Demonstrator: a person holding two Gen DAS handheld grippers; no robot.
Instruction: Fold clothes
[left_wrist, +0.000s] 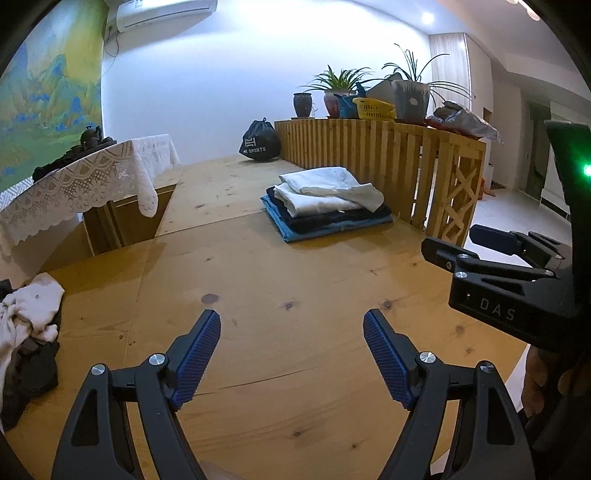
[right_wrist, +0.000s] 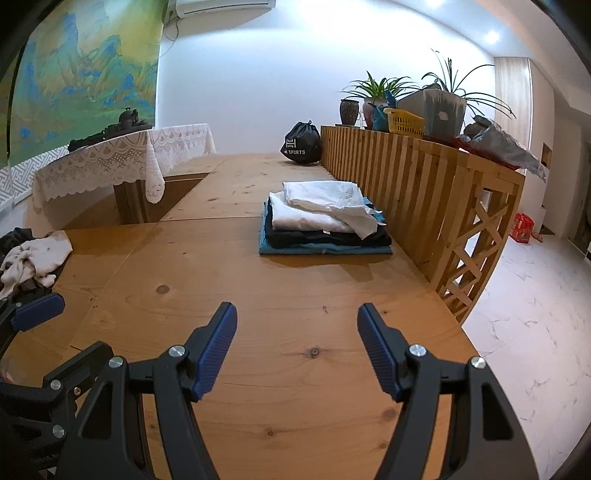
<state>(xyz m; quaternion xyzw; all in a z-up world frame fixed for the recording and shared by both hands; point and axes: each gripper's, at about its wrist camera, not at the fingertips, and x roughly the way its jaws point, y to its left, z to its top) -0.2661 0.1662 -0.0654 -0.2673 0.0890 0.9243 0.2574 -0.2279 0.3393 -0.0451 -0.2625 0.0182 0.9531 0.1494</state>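
Unfolded heap: a crumpled pile of white and dark clothes (left_wrist: 27, 325) lay at the far left edge of the table (left_wrist: 280, 280), well apart from both tools.
Lace-covered table: behind the heap stood a second table under a white lace cloth (left_wrist: 81, 184), with a dark teapot set on top.
Left tool (left_wrist: 291, 325): its blue pads (left_wrist: 195, 363) stood wide apart above bare wood, with nothing between them.
Folded stack (right_wrist: 325, 221): white garments sat on dark ones over a blue one, toward the back right of the table, just beside the slatted wooden divider (right_wrist: 417, 173).
Sports bag (right_wrist: 301, 144): a black drawstring bag sat at the back, against the divider's end.
Right tool (right_wrist: 297, 321): its blue pads were spread wide and empty, over bare wood near the table's front.
Divider top: potted plants and a yellow basket (right_wrist: 404, 122) lined it.
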